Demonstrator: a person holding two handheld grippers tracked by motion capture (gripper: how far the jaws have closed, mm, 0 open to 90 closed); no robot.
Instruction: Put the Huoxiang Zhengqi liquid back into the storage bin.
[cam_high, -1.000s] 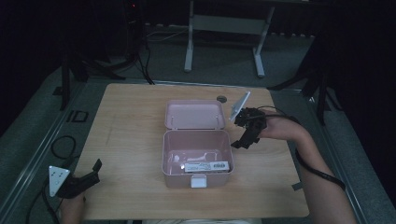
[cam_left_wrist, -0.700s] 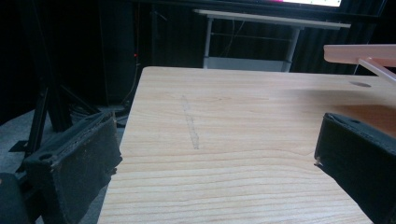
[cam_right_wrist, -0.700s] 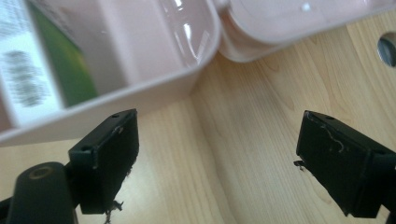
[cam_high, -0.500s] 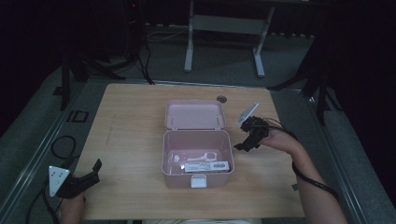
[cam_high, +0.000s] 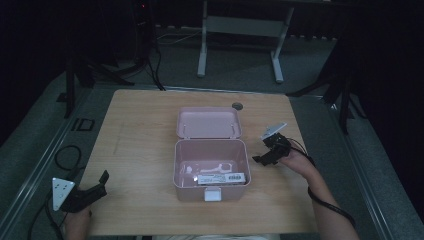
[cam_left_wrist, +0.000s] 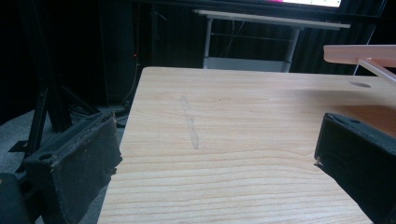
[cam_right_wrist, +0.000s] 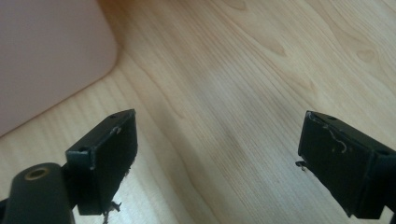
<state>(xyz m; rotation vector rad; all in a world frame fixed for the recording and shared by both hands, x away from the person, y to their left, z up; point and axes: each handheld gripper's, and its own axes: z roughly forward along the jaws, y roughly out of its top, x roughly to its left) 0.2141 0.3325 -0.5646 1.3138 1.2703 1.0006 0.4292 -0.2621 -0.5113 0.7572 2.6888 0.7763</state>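
A pink plastic box (cam_high: 186, 184) stands open in the middle of the wooden table (cam_high: 140, 135), its lid (cam_high: 208, 122) laid back behind it. Inside lie a white tool and a labelled white packet (cam_high: 221, 178). My right gripper (cam_high: 264, 158) hovers just right of the box, open, with nothing between its jaws; the box's pink wall (cam_right_wrist: 46, 56) shows at the upper left of the right gripper view. My left gripper (cam_high: 97, 186) rests open at the table's front left corner, far from the box, whose pink lid edge (cam_left_wrist: 359, 53) shows at the upper right of the left gripper view.
A small round dark hole (cam_high: 236, 106) marks the table behind the lid. Beyond the table stand a white-framed desk (cam_high: 240, 30) and dark stands on a grey floor. Cables (cam_high: 65, 155) lie on the floor at the left.
My right gripper has drawn back from beside the lid toward the front, and now sits lower beside the box's right wall. The left gripper has stayed put.
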